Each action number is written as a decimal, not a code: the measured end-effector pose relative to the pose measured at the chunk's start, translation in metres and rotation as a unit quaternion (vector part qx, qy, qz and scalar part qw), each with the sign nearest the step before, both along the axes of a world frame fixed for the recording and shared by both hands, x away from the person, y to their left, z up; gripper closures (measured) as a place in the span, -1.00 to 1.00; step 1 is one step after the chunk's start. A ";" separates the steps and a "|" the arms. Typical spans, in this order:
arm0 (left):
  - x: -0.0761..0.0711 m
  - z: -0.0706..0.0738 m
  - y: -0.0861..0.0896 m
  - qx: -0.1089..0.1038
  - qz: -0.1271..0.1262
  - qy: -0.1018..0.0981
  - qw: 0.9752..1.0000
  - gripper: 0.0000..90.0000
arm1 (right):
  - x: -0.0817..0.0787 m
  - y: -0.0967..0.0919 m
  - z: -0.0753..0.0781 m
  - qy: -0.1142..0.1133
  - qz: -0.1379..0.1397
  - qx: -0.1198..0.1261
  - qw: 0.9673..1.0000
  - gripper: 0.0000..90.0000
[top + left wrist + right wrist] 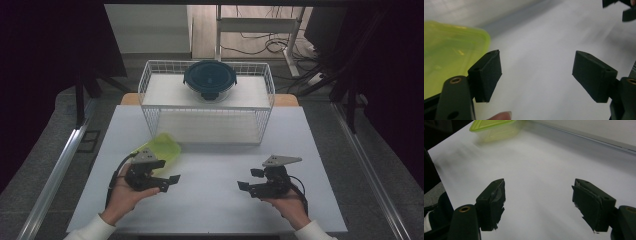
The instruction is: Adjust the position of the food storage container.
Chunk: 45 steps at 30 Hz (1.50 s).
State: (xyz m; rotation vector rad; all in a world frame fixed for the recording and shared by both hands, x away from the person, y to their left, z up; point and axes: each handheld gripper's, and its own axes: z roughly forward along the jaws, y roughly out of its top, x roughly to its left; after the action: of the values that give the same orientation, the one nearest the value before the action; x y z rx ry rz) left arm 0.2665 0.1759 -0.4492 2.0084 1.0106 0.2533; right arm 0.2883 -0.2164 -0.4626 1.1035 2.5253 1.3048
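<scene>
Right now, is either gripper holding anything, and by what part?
Nothing held. The left gripper and right gripper both stand open over the table; the green container sits beside the left one.

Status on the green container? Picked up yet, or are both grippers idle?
Done: nothing obvious; the green container sits on the table in front of the wire basket, where a dark-lidded bowl rests. In hand: nothing; the left gripper is beside the container, jaws open and empty. The right gripper is open and empty too, apart from it. Left: probably gripping and moving the container.
</scene>
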 end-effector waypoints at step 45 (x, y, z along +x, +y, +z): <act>0.140 -0.041 0.066 0.152 0.055 0.078 0.984 1.00 | 0.009 -0.024 -0.009 0.028 -0.029 0.009 0.999 -0.42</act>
State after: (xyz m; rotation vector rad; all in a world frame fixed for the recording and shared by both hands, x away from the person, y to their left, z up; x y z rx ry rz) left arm 0.4060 0.2417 -0.4902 2.2780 1.2456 0.3313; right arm 0.2969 -0.2400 -0.4715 1.2223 2.5049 1.3043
